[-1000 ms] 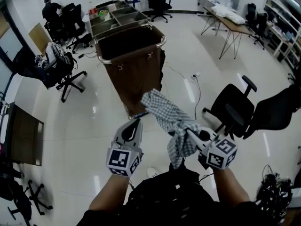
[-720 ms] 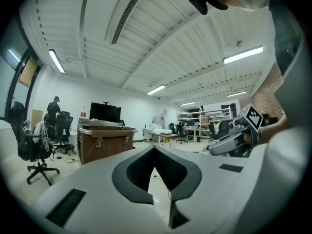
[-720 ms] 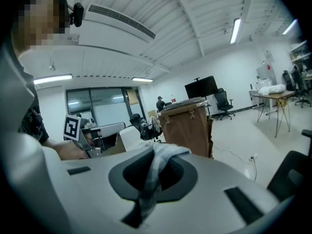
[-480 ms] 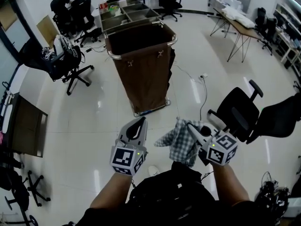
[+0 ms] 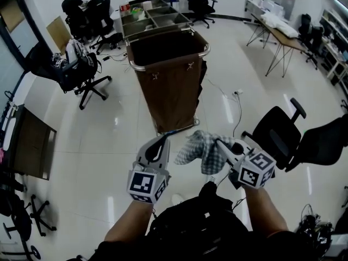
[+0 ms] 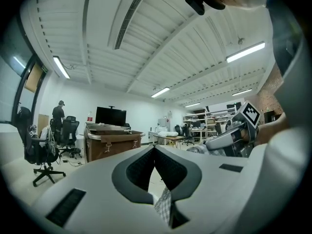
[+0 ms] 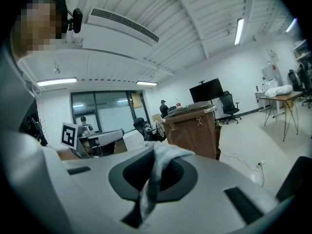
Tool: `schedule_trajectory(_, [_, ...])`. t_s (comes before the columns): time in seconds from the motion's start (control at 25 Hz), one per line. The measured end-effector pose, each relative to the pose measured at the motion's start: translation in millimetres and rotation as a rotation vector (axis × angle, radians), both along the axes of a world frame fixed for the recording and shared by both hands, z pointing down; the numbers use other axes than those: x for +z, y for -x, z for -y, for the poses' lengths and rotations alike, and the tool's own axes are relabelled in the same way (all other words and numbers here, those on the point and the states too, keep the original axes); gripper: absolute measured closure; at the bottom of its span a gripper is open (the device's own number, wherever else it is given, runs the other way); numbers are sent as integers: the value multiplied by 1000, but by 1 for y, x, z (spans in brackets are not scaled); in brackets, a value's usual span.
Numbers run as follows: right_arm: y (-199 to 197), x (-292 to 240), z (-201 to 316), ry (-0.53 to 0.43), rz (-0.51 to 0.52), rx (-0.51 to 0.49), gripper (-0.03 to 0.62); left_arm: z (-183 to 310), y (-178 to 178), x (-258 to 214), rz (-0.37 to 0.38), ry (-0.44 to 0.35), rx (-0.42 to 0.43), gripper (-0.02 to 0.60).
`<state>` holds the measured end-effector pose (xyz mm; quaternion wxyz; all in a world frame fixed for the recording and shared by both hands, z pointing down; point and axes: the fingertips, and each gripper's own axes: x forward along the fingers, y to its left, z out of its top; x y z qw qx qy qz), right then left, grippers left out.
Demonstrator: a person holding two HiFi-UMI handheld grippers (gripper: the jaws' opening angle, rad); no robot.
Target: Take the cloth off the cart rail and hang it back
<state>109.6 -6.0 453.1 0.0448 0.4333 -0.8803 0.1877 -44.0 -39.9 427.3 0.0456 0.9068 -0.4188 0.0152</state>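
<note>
The checked cloth (image 5: 202,147) hangs in the air between my two grippers, well short of the brown cart (image 5: 169,88) and its metal rail (image 5: 166,62). My right gripper (image 5: 218,142) is shut on the cloth (image 7: 157,172), which bunches over its jaws and trails down between them. My left gripper (image 5: 162,138) has its jaws together at the tips, and a corner of the cloth (image 6: 164,206) is caught low between them. In the head view the cloth's left corner reaches that gripper's side.
A black office chair (image 5: 273,135) stands close on the right, another chair (image 5: 81,72) at the left. Compartment trays (image 5: 153,18) top the cart's far end. A power cable (image 5: 227,99) lies on the glossy floor. A trestle table (image 5: 283,31) is far right; a person (image 5: 73,7) sits at the back.
The cloth has come away from the cart side and been drawn back toward me. It hung bunched from the right gripper and now spreads sideways between both grippers.
</note>
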Motion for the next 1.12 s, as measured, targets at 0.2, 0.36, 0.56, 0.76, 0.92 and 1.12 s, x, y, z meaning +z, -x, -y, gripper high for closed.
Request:
schedule_trajectory(0.2, [11,-5,11,-16,-8,-26,574,1,13,-2,4,-9,-25,581])
schedule_trajectory(0.36, [23,-11,20,-29,-13,-43,574,4,28,-5,5,-12,-46,581])
schedule_trajectory(0.56, [33,-21,34,-47,-19,-58,574,14,41,-11,17,-26,-60,581])
schedule_trajectory(0.76, [47,-42,53,-89,-16,-73,574,29,54,-26,34,-48,-80,581])
schedule_trajectory(0.92, [57,-74,72,-155,-13,-89,574,49,61,-48,37,-80,-98,581])
schedule_trajectory(1.12, [65,-110,111,-227,1,-95,574,79,66,-69,30,-111,-123,581])
